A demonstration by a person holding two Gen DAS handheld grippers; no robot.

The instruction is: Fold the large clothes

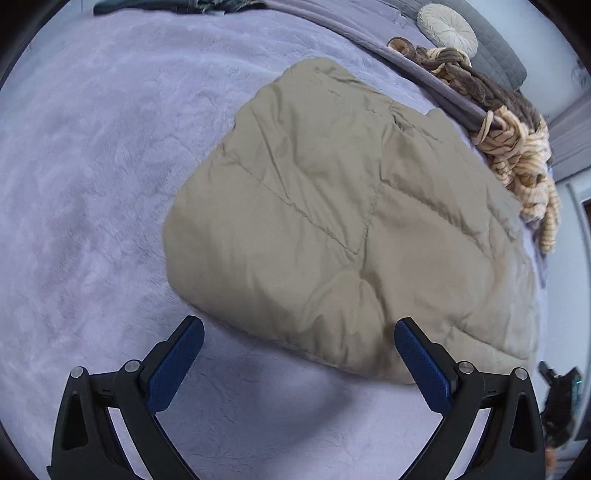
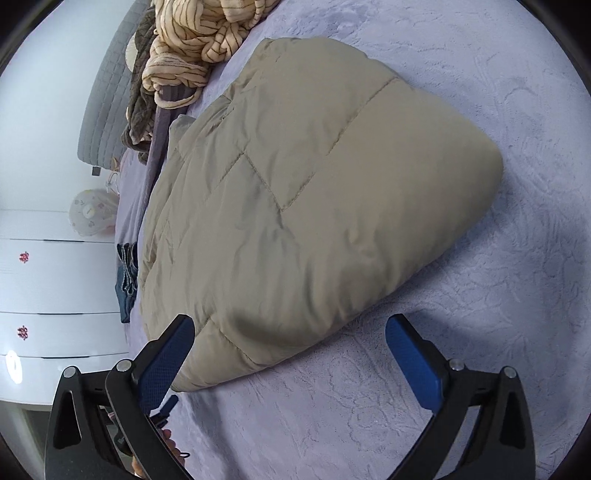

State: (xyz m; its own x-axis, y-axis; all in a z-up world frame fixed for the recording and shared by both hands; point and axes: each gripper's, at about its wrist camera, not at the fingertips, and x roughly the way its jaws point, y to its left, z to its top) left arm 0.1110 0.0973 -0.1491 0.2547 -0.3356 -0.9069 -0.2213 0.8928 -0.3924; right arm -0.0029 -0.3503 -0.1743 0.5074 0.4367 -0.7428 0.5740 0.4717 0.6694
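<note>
A beige quilted puffer jacket point(image 1: 332, 221) lies folded into a thick bundle on the lavender plush bed cover point(image 1: 92, 184). My left gripper point(image 1: 299, 332) stands wide open just in front of the bundle's near edge, its blue pads point(image 1: 177, 365) clear of the cloth. In the right wrist view the same jacket point(image 2: 314, 206) fills the middle. My right gripper point(image 2: 290, 328) is wide open over the jacket's near corner, and its left pad point(image 2: 166, 362) lies beside the padded edge, gripping nothing.
A heap of striped cream and brown clothes point(image 1: 517, 147) lies past the jacket, with a grey padded headboard point(image 2: 107, 96) behind. Folded jeans point(image 2: 127, 280) hang at the bed's edge by white drawers point(image 2: 55, 280). Dark clothes point(image 1: 177, 5) lie at the far side.
</note>
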